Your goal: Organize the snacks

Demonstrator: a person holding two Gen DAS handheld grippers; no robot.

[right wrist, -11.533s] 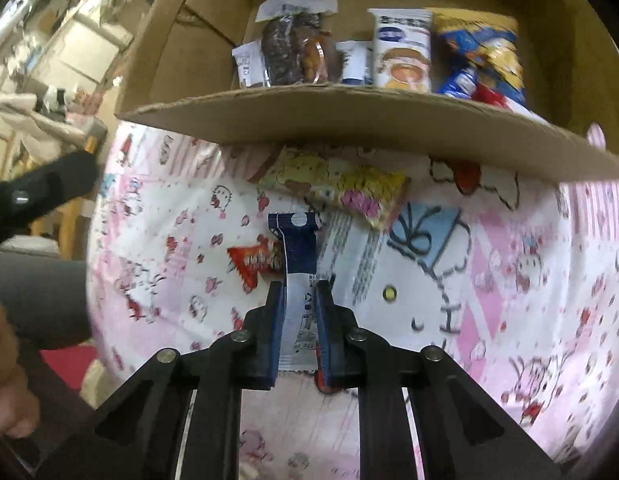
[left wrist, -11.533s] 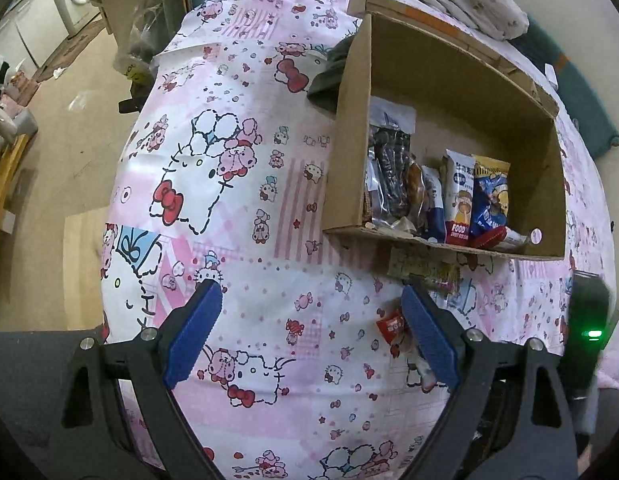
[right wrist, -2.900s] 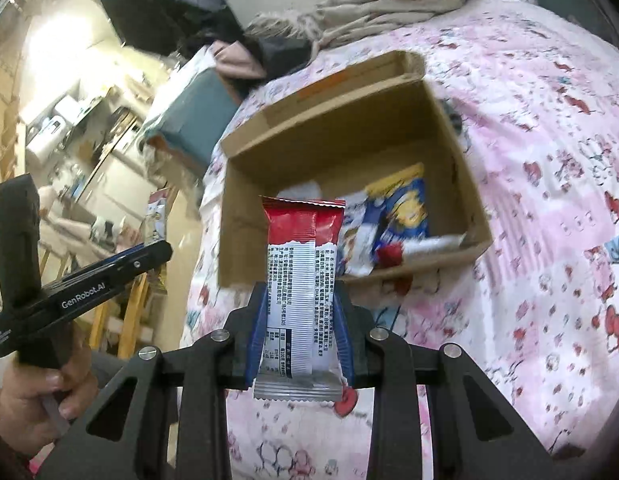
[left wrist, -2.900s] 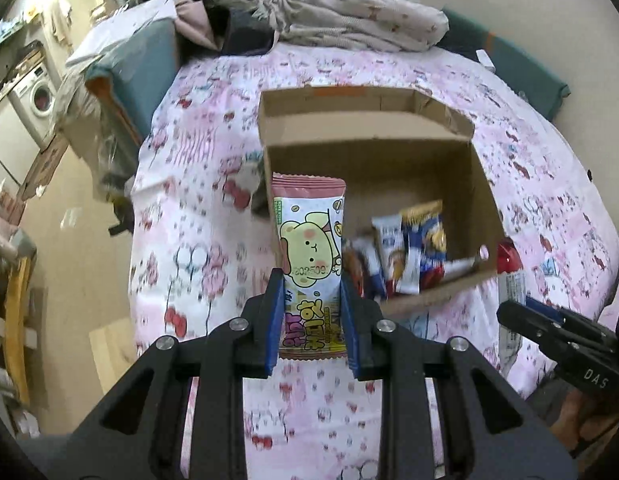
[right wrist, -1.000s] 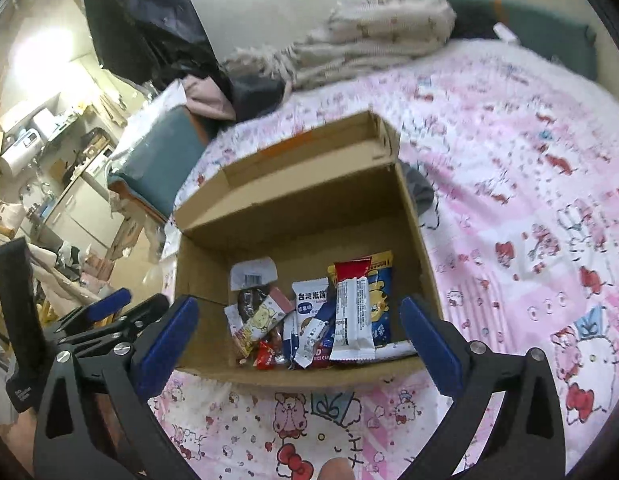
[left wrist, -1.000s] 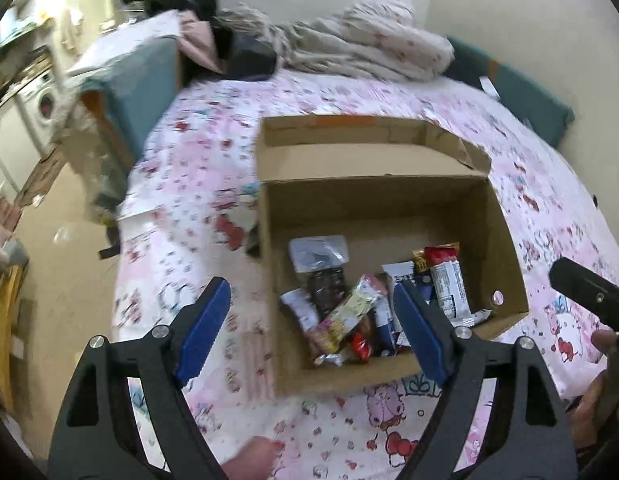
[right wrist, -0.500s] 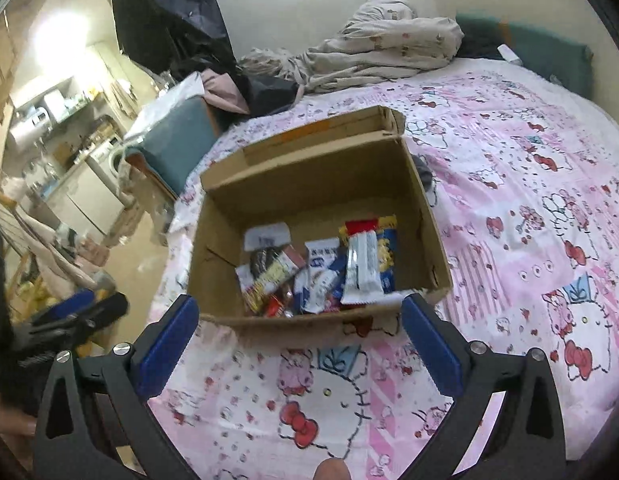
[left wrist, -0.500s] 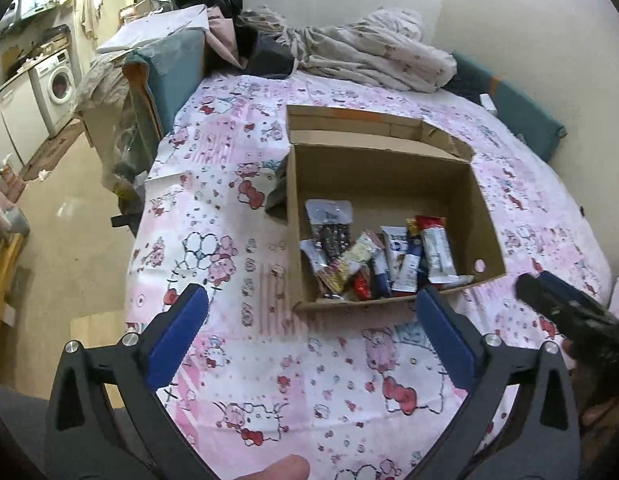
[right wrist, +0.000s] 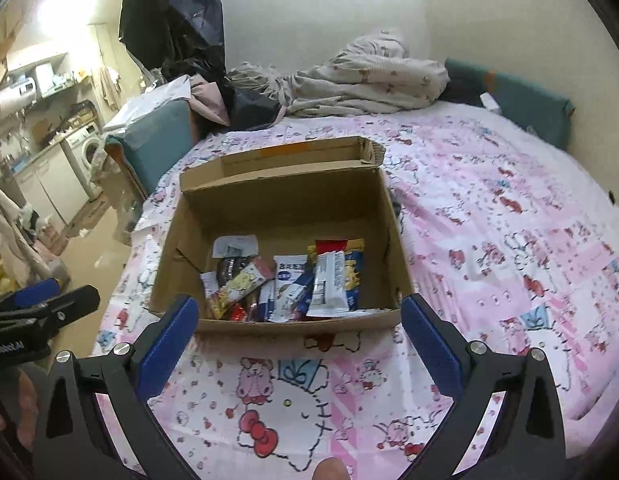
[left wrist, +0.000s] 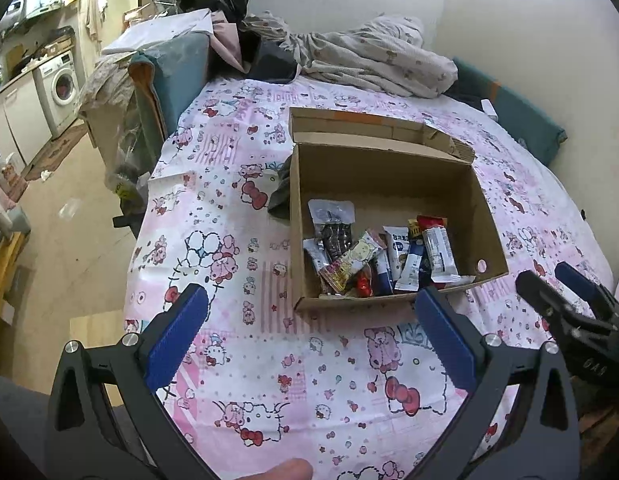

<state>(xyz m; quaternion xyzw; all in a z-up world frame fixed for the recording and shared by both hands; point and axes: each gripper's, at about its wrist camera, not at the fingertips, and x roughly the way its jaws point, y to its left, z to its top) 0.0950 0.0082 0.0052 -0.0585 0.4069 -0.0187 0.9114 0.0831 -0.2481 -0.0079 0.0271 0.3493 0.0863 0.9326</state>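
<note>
An open cardboard box (left wrist: 389,168) sits on the pink Hello Kitty bedsheet (left wrist: 237,240); it also shows in the right wrist view (right wrist: 285,200). Several snack packets lie inside along its near wall, among them a yellow-pink packet (left wrist: 351,260) (right wrist: 239,284) and a white bar with a red end (left wrist: 437,252) (right wrist: 329,280). My left gripper (left wrist: 309,328) is open and empty, held back above the sheet in front of the box. My right gripper (right wrist: 299,334) is open and empty, also short of the box. The right gripper shows in the left wrist view (left wrist: 569,304).
A crumpled blanket (left wrist: 373,60) lies at the bed's far end. A teal cushion (right wrist: 517,100) runs along the wall. A dark object (left wrist: 281,192) lies against the box's left side. A teal chair (left wrist: 177,72) and a washing machine (left wrist: 61,84) stand left of the bed.
Both grippers have pulled back and up from the box, so it looks smaller and farther. Both stay open and empty. The snacks in the box have not moved.
</note>
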